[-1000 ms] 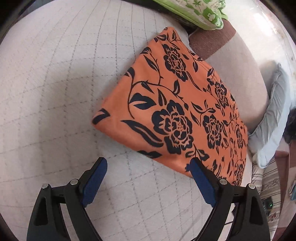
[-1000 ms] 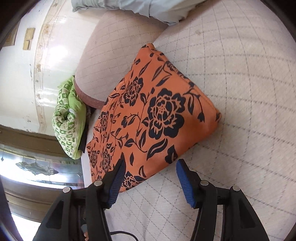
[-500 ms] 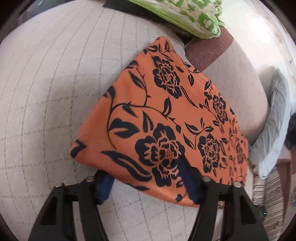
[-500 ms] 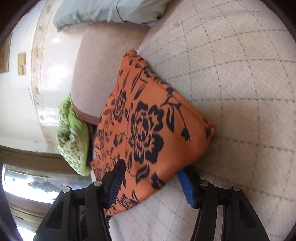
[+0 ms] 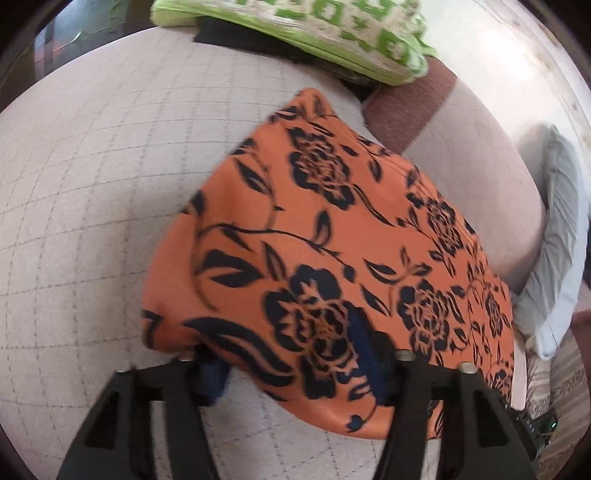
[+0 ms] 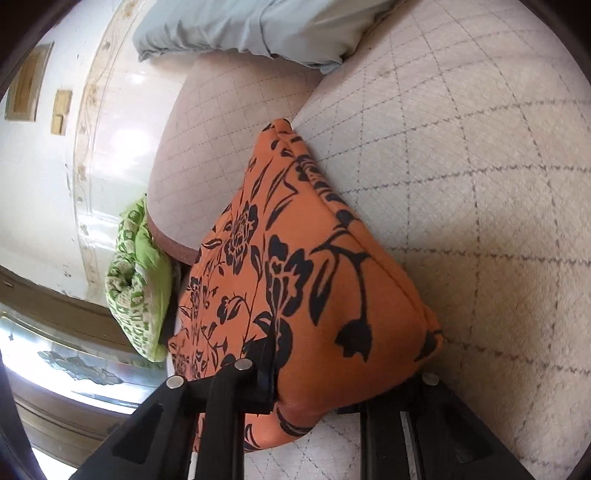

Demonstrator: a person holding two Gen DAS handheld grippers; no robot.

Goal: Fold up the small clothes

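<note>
The left wrist view is smeared by motion blur, and in both views the blue pads of the jaws are mostly buried under cloth, so the exact contact cannot be made out. An orange garment (image 5: 325,258) with a black flower print lies on a pale quilted sofa seat (image 5: 92,184), its far edge against the sofa's backrest (image 5: 476,155). The left gripper (image 5: 291,354) has one end of the garment between its jaws: one pad is tucked under the near edge, the other shows as a dark blue patch through the cloth on top, and the jaws look closed on the fabric. The right gripper (image 6: 343,384) is at the other end of the garment (image 6: 314,295); its left jaw presses into the cloth from the side, its right one sits under the bulging corner, and it seems to be gripping that end. A second ago both sets of jaws stood wide apart just short of the garment's edge; half a second ago they had slid around it, and now they have narrowed onto it and the cloth has bunched up between them. A green patterned cloth (image 5: 295,33) lies beyond the garment, and a pale blue pillow (image 6: 255,26) lies at the sofa's far end.
</note>
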